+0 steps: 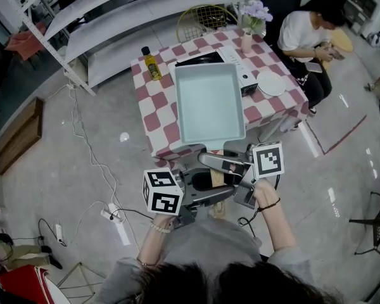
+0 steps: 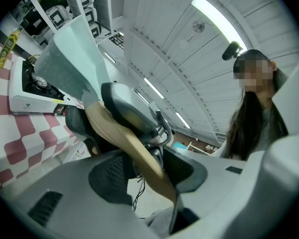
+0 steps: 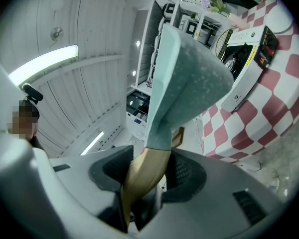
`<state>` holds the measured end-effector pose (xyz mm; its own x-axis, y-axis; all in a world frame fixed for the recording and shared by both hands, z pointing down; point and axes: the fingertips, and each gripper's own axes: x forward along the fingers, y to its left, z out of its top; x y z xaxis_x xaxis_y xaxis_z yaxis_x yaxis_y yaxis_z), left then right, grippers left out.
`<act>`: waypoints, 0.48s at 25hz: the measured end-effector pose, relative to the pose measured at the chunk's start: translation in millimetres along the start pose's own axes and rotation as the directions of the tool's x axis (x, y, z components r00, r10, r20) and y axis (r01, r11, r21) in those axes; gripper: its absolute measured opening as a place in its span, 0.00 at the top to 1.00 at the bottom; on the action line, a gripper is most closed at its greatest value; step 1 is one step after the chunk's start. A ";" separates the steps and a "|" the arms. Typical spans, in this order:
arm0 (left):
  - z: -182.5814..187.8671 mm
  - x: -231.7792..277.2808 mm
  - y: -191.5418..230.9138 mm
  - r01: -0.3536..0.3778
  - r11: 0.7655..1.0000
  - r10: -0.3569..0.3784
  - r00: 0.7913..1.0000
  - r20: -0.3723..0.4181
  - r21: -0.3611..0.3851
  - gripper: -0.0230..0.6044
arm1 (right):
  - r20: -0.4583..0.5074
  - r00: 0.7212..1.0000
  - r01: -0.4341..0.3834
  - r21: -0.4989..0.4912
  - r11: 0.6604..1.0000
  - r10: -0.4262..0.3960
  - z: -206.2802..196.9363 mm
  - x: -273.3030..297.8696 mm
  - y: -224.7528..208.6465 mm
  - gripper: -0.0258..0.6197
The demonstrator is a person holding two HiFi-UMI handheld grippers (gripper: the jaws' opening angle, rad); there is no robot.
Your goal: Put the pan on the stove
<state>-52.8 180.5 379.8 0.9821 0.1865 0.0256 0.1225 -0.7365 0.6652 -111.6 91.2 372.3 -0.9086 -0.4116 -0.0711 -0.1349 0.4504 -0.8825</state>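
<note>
Pale green pan [image 1: 209, 103] held level above checked table [image 1: 153, 116], far end overlapping stove [image 1: 239, 68] in head view. Left gripper [image 2: 154, 171] clamped on wooden handle [image 2: 124, 138] near its end. Right gripper [image 3: 144, 176] clamped nearer pan body, jaws spread only to handle's width.

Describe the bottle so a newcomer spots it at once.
Find the red-and-white checked table. At its far left corner, left of the pale green pan, stands the bottle. It alone is yellow, slim and upright with a dark cap.
</note>
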 end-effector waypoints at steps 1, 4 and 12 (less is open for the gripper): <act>2.9 1.2 5.3 -0.002 1.000 0.002 1.000 -0.003 0.001 0.66 | 0.000 1.000 -0.003 0.005 1.000 0.003 4.7 1.0 -2.8 0.66; 11.4 3.5 21.0 -0.005 1.000 0.005 1.000 -0.013 0.000 0.66 | -0.004 1.000 0.003 0.005 1.000 -0.003 18.3 3.5 -14.7 0.66; 42.2 7.4 58.8 0.006 1.000 -0.007 1.000 -0.014 -0.027 0.66 | -0.002 1.000 0.017 0.022 1.000 -0.017 59.8 9.8 -43.0 0.66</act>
<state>-32.3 111.1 387.6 0.9792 0.2004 0.0314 0.1248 -0.7173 0.6855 -91.1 20.3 381.8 -0.9068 -0.4180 -0.0551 -0.1419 0.4256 -0.8937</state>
